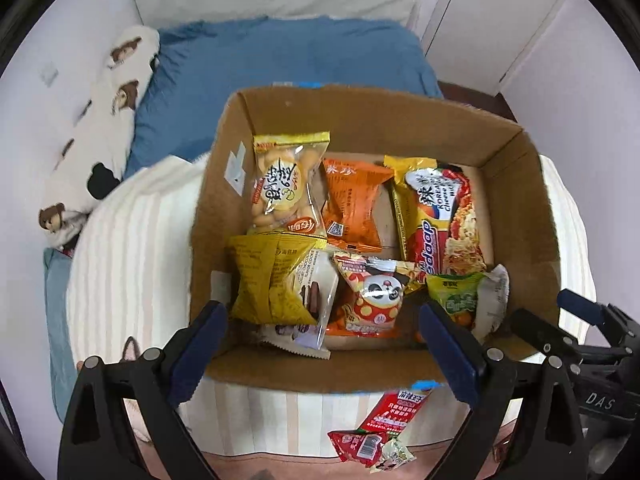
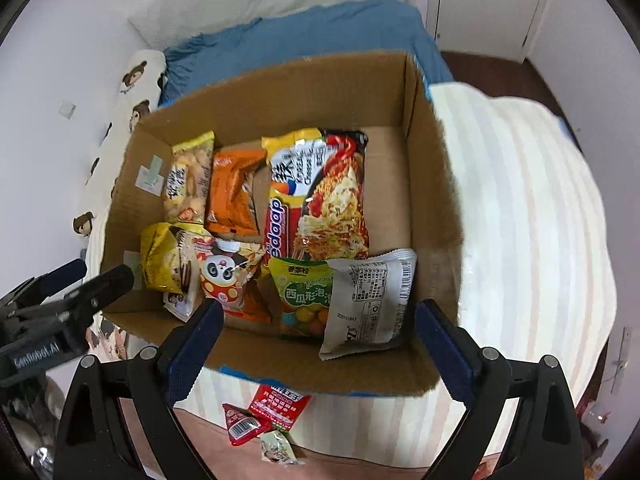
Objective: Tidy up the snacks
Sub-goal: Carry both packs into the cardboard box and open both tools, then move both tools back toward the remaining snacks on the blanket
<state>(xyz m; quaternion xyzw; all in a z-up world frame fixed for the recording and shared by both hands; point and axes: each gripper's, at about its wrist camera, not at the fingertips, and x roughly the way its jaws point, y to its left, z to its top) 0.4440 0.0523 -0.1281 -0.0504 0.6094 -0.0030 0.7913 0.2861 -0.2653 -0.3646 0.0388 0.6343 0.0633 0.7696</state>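
Left gripper (image 1: 320, 344): jaws spread wide and empty, poised above the near-left corner of the cardboard box (image 1: 372, 120).
Right gripper (image 2: 318, 344): also spread wide, nothing between the pads, over the box's near-right part.
Snacks inside: noodle pack (image 2: 320, 196), orange packet (image 2: 234, 196), biscuit bag (image 1: 284, 184), yellow bag (image 1: 268, 280), panda packet (image 1: 376, 300), green candy bag (image 2: 304, 296) and white sachet (image 2: 372, 300) lie loosely overlapped.
Snacks left out: red packets (image 1: 376, 424) lie on the bed (image 2: 520, 200), just outside the box's near wall.
Risk, crowding: the near row is piled up; another packet dropped there probably slides or props against the wall.
Risk, collision: both grippers hang close together over one box, so reaching at once may knock them.
Risk, pickup: the red packets are thin and flat on soft bedding, so pads may pinch cloth.
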